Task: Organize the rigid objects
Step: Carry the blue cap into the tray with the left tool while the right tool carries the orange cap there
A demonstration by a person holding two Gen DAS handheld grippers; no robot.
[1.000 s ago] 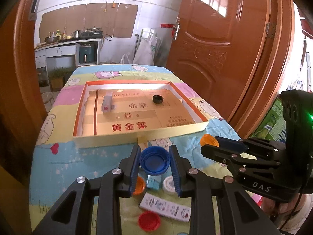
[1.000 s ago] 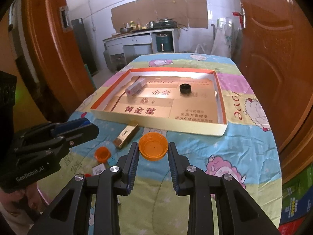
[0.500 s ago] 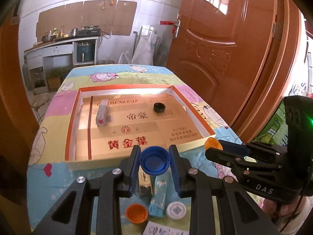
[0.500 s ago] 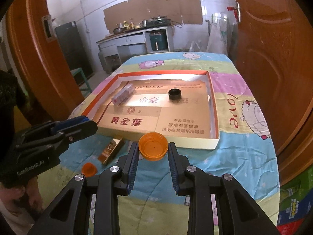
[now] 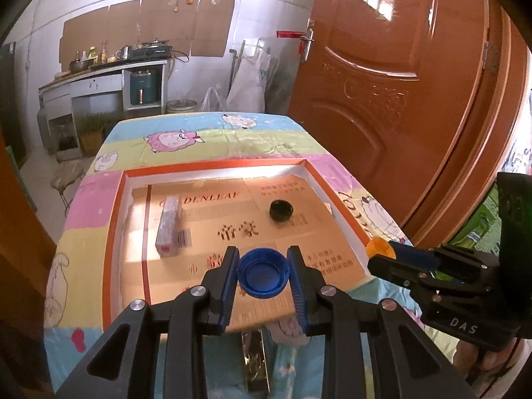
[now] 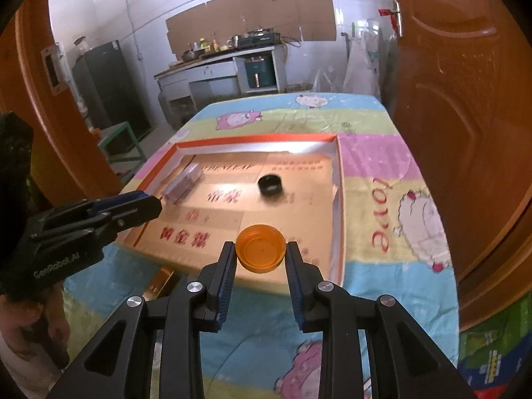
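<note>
Already my left gripper [image 5: 262, 274] pinches the round blue plastic cap [image 5: 262, 276] and my right gripper [image 6: 261, 254] the orange plastic cap [image 6: 261, 253], both poised above the near end of the shallow orange-rimmed cardboard tray [image 5: 212, 170].

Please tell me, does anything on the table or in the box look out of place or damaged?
Nothing looks damaged or spilled. One item is outside the shallow box: a gold packet lies on the cloth just before its near wall. Inside lie a black cap and a wrapped bar, the bar slightly askew to the box's side.
</note>
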